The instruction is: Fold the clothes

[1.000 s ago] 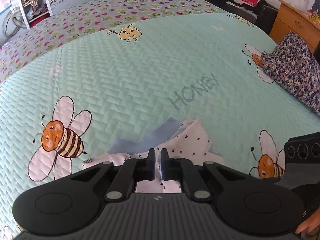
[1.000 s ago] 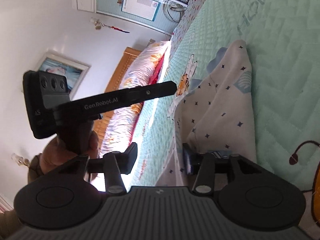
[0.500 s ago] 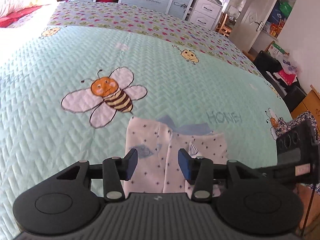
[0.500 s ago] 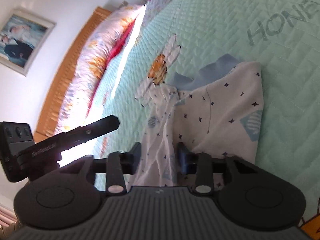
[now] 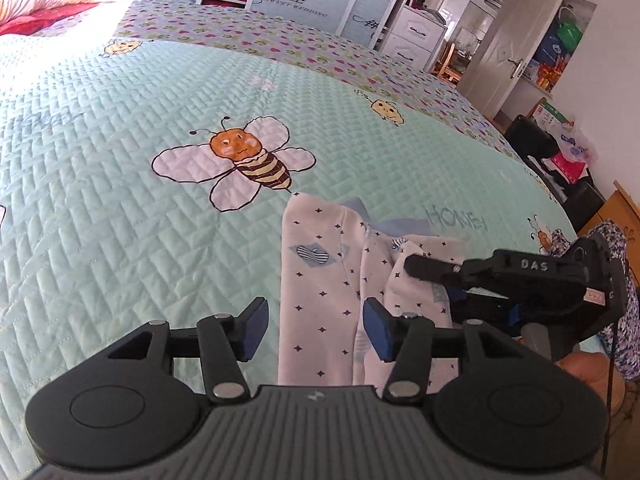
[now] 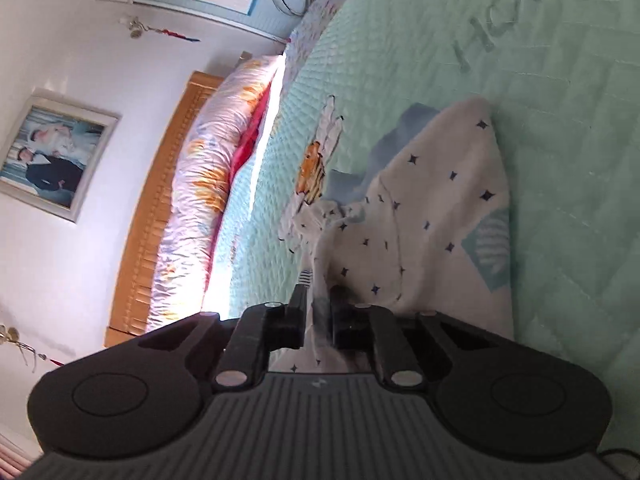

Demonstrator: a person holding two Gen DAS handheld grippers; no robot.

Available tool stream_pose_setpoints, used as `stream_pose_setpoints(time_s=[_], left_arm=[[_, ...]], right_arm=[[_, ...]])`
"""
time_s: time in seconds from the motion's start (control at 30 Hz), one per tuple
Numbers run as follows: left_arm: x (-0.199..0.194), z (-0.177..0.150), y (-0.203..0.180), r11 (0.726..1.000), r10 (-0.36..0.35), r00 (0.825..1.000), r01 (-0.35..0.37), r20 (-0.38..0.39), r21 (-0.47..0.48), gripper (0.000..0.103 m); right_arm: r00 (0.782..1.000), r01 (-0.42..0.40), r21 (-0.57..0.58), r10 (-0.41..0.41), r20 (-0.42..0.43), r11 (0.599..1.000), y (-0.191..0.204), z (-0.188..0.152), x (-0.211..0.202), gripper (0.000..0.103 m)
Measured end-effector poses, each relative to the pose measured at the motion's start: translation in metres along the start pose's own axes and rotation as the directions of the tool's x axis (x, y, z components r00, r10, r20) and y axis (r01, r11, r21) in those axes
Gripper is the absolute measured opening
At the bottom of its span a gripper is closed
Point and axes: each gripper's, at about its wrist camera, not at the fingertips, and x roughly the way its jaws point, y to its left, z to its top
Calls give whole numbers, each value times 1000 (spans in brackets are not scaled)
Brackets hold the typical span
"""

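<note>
On the bee-print bed quilt (image 5: 120, 216) lies our star-print white garment (image 5: 320, 280). Left tongs (image 5: 316, 322) opening, nothing pinched; right tongs (image 6: 319, 312) opening w/ cloth fold between.

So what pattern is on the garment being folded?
White garment with small dark stars and pale blue patches; clearest in the left wrist view.

My left gripper (image 5: 316, 326) hangs tilted downward, its jaws opening and well apart, the pads pressing on nothing. My right gripper (image 6: 318, 316) lies rolled on its side, nearly level, jaws narrow but opening around a fold of white cloth.
</note>
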Motion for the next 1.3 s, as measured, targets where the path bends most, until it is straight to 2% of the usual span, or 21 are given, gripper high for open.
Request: stream_pose_setpoints(time_s=[0.03,0.1,0.17,0.2,0.33,0.43,0.57,0.63,0.7,0.73,0.83,0.87,0.93,1.03,1.17,1.3], left_arm=[[-2,-1,-3,1000,-15,1000,14,8,13,55],[-6,-2,-9,998,-41,999,41,22,41,56],[-10,-5,-15,995,-61,998,59,25,75,56],[-13,-7,-17,995,-67,998,65,21,78,56],[-25,-20,-24,984,-158,987,159,-20,79,56],[-37,-37,-28,981,-181,982,184,-50,58,56],[-52,-59,-26,987,-161,984,161,-79,-6,56],[-59,-68,-26,988,-154,983,154,-100,-8,56],[-66,-77,-28,989,-149,981,150,-121,4,58],[-71,-81,-30,988,-150,980,153,-131,20,58],[-79,-95,-35,985,-156,975,166,-156,55,60],[-80,-99,-36,984,-157,974,168,-162,55,60],[-81,-106,-36,984,-163,971,173,-174,43,60],[-81,-110,-30,984,-179,968,175,-174,-37,60],[-75,-96,-14,979,-167,976,148,-136,-139,60],[-61,-69,-17,987,-144,986,137,-88,-87,59]], right_arm=[[1000,-16,5,16,27,1000,2,-1,-7,46],[997,-24,5,24,74,1000,7,-6,-24,54],[996,6,-36,-3,93,999,16,-18,-49,56],[996,-4,-50,8,87,999,20,-26,-60,57],[997,-50,-112,43,-64,992,34,-71,-87,57],[989,-25,-86,12,-146,996,31,-99,-93,57],[985,-13,-40,5,-173,999,21,-119,-97,57],[982,-11,-25,6,-188,1000,17,-126,-103,57],[956,-75,52,86,-280,996,20,-136,-111,59],[935,-115,63,129,-331,991,26,-145,-118,58],[905,-105,-50,75,-418,993,53,-179,-157,59],[908,-92,-66,56,-416,994,58,-188,-169,60],[927,-82,-46,59,-370,996,57,-199,-190,64],[963,-73,-8,68,-262,997,50,-200,-204,67],[989,-58,63,66,-132,996,32,-187,-187,67],[995,-76,37,78,-68,996,37,-170,-158,68]])
